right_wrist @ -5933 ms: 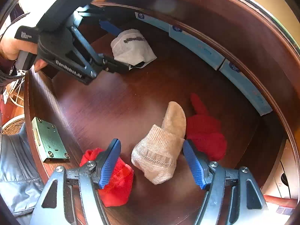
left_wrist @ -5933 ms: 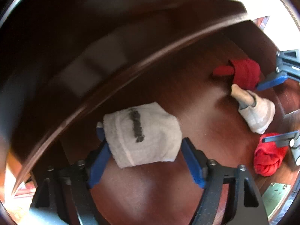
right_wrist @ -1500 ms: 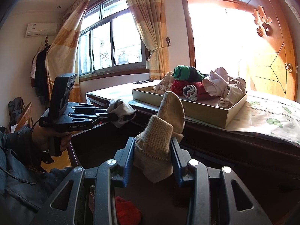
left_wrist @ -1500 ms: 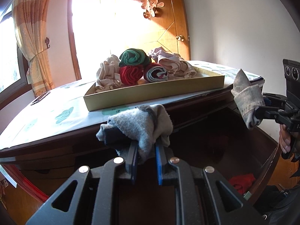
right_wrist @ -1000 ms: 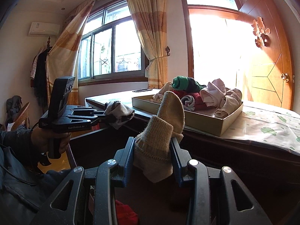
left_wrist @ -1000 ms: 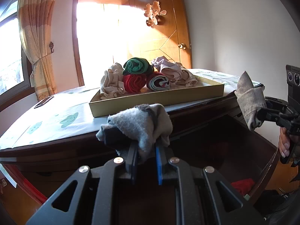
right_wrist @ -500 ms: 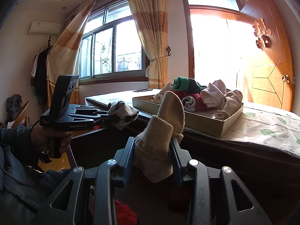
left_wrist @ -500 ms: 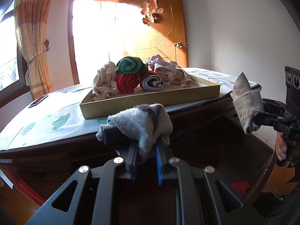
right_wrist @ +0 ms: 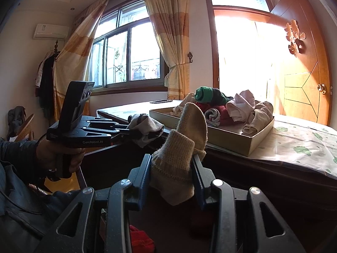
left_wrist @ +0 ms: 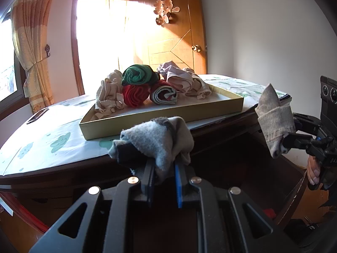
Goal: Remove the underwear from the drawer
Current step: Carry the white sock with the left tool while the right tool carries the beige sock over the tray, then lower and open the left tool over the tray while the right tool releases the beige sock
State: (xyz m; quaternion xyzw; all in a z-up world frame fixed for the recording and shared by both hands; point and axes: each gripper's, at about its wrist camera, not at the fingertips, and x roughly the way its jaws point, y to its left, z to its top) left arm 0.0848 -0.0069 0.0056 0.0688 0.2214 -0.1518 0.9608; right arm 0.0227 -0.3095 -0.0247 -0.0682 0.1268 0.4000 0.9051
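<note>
Claws both loaded: my left claw (left_wrist: pixel 163 176) pinches a grey bundle (left_wrist: pixel 155 141), right claw (right_wrist: pixel 171 176) clamps a beige bundle (right_wrist: pixel 181 145), both lifted clear of the drawer (left_wrist: pixel 292 191), probably headed for the tray (left_wrist: pixel 160 113).

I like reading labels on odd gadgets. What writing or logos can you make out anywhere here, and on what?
"GenRobot.AI": white print on the side of the left gripper.
Small print at that gripper's rear end: too small to read.
Letters on the right gripper body: cut off, unreadable.
Nothing else carries writing.

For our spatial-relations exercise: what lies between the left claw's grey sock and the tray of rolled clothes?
In the left wrist view, only patterned tablecloth separates the grey sock from the tray; nothing else lies there.
</note>
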